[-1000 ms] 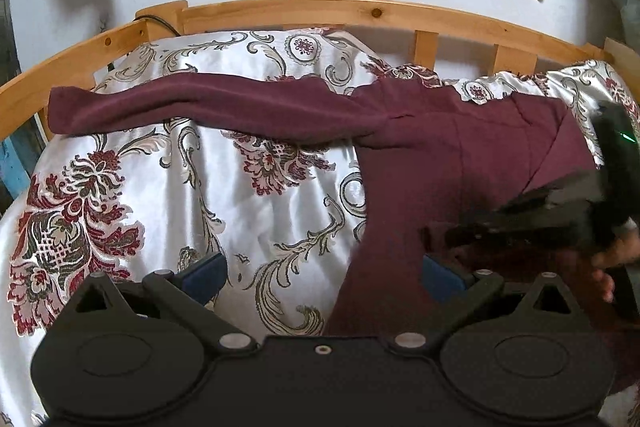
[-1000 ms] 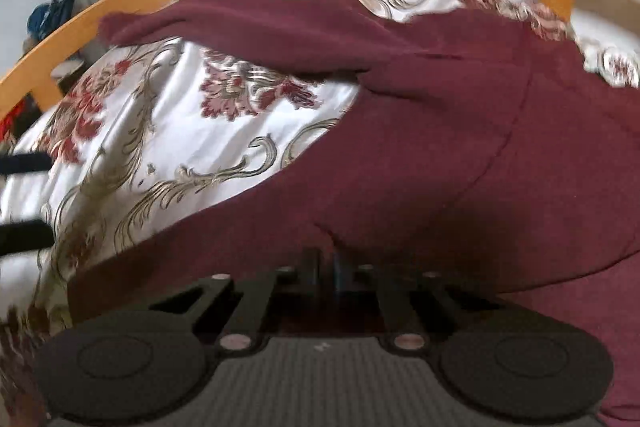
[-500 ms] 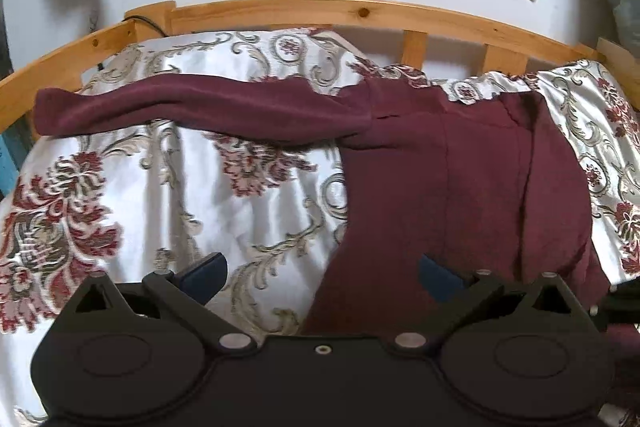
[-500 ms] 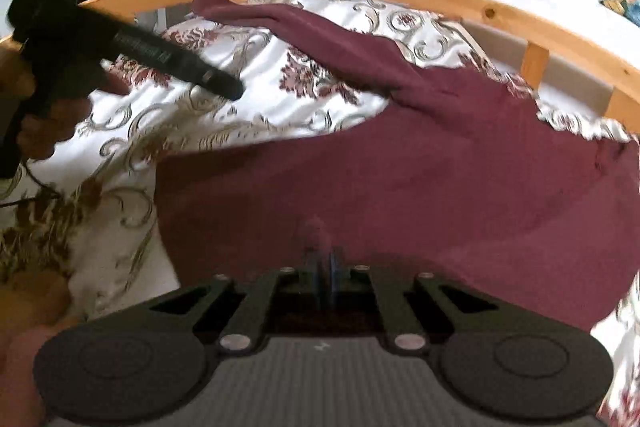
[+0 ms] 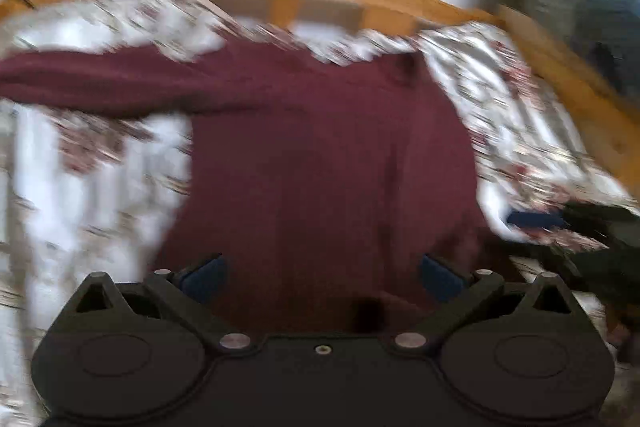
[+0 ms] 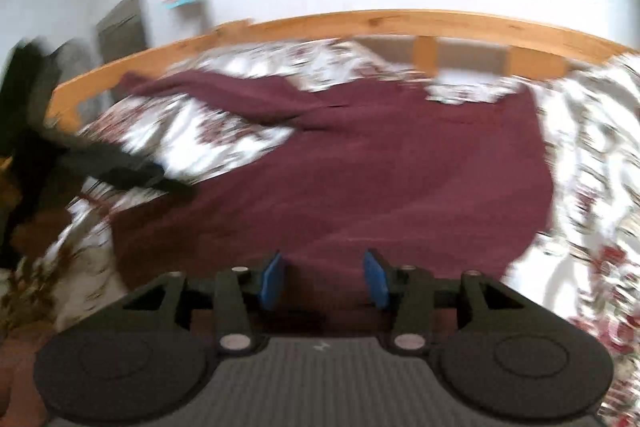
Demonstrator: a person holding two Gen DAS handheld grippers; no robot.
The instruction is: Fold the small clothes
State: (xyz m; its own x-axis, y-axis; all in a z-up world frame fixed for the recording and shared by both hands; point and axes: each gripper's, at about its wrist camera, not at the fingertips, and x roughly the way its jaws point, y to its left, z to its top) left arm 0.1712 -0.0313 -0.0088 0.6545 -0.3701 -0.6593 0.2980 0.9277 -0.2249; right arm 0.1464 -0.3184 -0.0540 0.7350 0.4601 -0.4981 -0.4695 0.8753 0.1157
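The patterned bedspread fills both views inside the wooden bed rail, and the maroon garment lies across the centre of it, one sleeve reaching toward the upper left of the frame. At the lower centre of the left view, my left gripper hangs released, fingers spread wide over the garment's near edge, holding nothing. My right gripper is likewise unclenched at lower centre, its blue pads parted above the hem. Half a second ago the right fingers were pinched on the cloth; they have since let go, and both views are now motion-blurred. Risk, as I judge it: the slippery spread may let the freshly laid fold slide, or the outstretched sleeve drag it crooked.
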